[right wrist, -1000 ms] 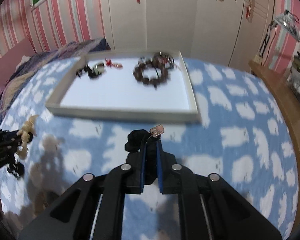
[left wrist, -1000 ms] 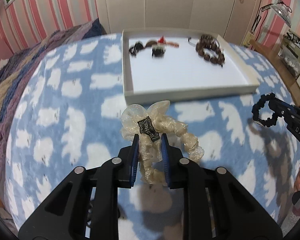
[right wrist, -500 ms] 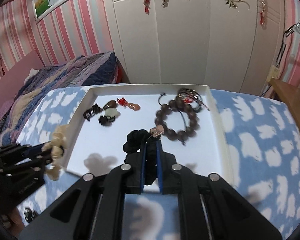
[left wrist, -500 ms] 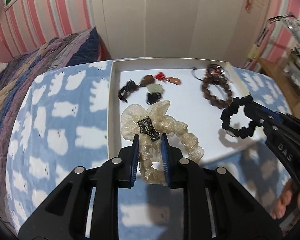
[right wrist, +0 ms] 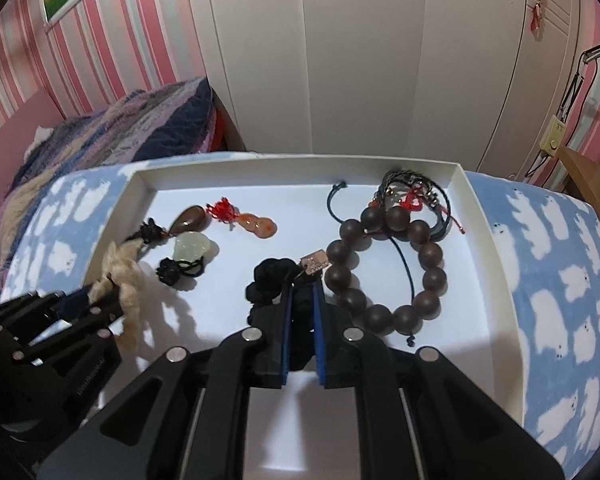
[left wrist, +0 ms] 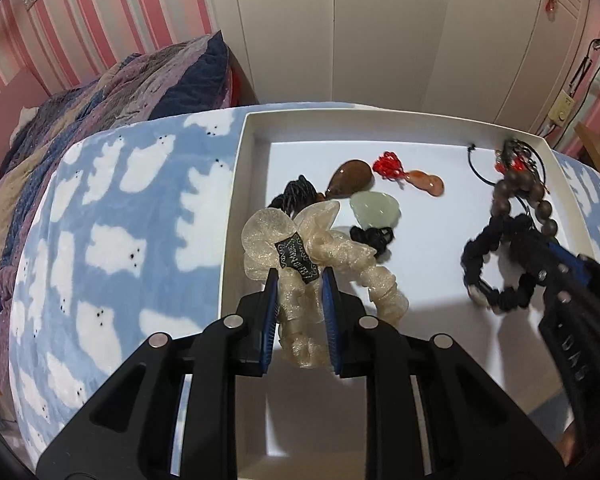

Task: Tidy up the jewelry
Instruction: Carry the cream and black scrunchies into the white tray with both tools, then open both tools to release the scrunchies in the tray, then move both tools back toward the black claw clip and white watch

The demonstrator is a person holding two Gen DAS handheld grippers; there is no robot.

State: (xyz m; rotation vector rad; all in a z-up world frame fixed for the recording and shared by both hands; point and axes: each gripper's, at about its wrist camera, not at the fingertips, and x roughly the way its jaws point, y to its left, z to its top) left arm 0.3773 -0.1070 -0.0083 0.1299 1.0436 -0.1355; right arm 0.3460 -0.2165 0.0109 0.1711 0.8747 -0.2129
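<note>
Both hand-held tools reach forward side by side, angled downward. The left tool has its blue-padded fingers pressed in on a cream scrunchie, gripping it near the black label. The right tool has its fingers drawn close together, clamped on a black scrunchie. Each tool shows at the edge of the other's camera.

Two tools: left tool, right tool. Two scrunchies: cream scrunchie in left tool, black scrunchie in right tool. One white tray under both. Ahead of tools: three pendants, brown, orange, pale green; one wooden bead bracelet; one cord bundle.
</note>
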